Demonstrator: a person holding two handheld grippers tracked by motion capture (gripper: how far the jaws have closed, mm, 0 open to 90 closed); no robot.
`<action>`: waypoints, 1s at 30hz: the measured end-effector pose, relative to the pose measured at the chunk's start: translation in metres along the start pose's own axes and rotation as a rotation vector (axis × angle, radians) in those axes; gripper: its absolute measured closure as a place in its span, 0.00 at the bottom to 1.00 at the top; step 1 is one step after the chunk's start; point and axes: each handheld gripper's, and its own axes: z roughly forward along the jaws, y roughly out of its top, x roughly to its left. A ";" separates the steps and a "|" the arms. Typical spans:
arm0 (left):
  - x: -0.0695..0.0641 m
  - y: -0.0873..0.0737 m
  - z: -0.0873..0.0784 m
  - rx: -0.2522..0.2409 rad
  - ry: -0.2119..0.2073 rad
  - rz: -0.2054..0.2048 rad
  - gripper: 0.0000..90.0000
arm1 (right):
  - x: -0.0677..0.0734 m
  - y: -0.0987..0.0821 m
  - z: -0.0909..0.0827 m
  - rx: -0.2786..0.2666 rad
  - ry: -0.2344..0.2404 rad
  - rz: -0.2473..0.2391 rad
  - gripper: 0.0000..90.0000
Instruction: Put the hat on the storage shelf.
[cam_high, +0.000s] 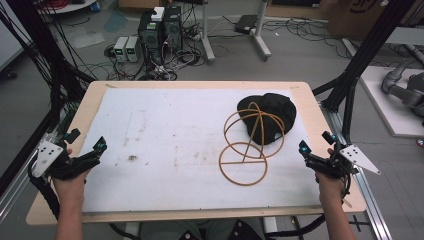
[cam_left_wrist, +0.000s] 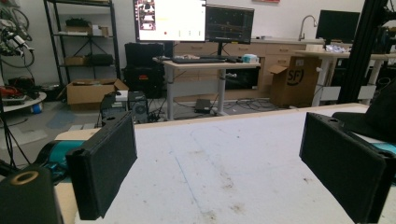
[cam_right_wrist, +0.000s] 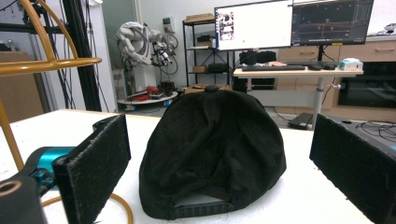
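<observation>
Two things sit toward the far right of the white mat (cam_high: 165, 145): a black cap (cam_high: 272, 117) and a gold wire stand (cam_high: 247, 145) of hoops, the stand just in front of the cap and, from the high view, overlapping it. We judge that the work in hand is getting the cap onto that stand.

Our right gripper (cam_high: 303, 148) rests at the table's right edge with its jaws spread wide and nothing between them; its own view looks straight at the back of the cap (cam_right_wrist: 212, 154), strap (cam_right_wrist: 203, 207) facing us. Our left gripper (cam_high: 100, 146) lies at the left edge, well apart from both things, jaws likewise parted and empty.

We expect the cap to be light and soft — the crown will collapse under a pinch, so we would take the stiffer rear band by the strap. The stand looks thin, rigid and light; it could slide or tip, so the left gripper may need to steady a hoop.
</observation>
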 end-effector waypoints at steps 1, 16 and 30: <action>0.000 0.000 0.000 0.002 -0.001 -0.001 0.13 | 0.000 0.000 0.001 -0.003 0.000 -0.006 0.05; -0.001 -0.001 0.002 0.010 -0.013 -0.002 0.13 | 0.000 0.001 0.000 -0.005 0.003 -0.009 0.05; -0.002 -0.002 0.002 0.014 -0.012 -0.011 0.13 | 0.000 0.008 0.011 0.016 0.025 -0.033 0.06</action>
